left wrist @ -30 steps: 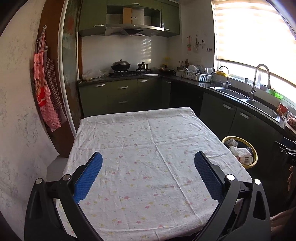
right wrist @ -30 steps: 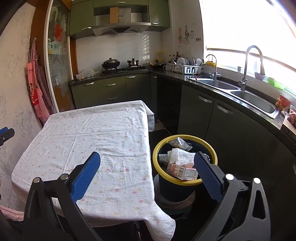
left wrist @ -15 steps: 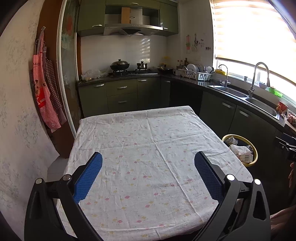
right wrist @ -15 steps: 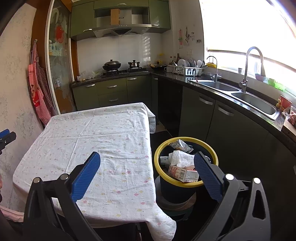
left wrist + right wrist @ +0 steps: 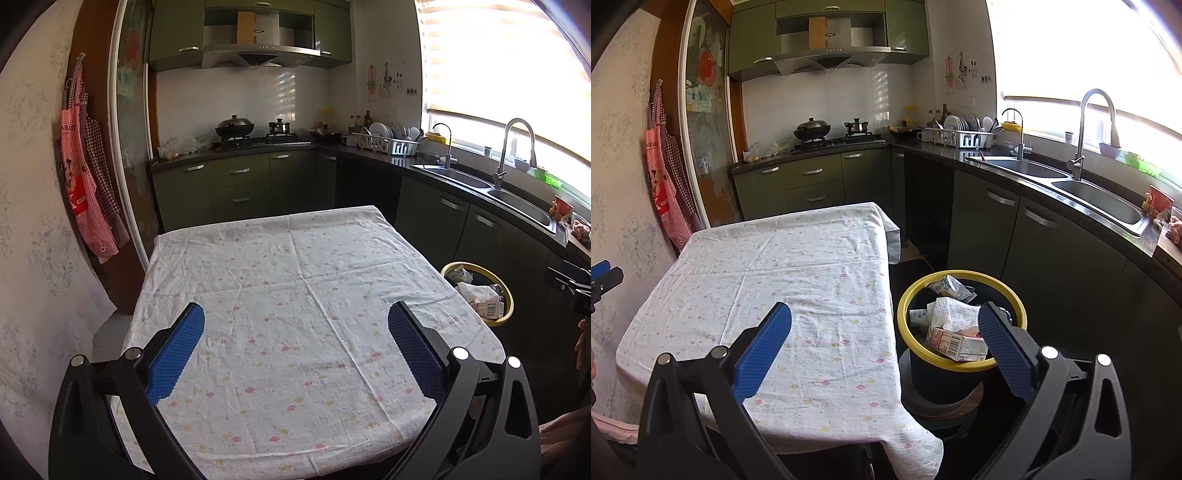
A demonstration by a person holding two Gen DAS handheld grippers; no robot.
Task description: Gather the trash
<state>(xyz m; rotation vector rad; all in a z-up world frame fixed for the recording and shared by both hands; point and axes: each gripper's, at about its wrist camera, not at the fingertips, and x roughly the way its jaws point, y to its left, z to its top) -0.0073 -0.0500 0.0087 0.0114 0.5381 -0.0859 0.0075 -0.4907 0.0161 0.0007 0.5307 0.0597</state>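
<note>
A home kitchen: stove, sink, green cabinets, dish rack.

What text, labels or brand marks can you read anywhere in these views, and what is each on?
None is legible.
Silver range hood badge: too small.
Red checked apron print: blurred.
Barcoded carton in the yellow-rimmed black trash bin: print too small.
Crumpled carton: unreadable.
</note>
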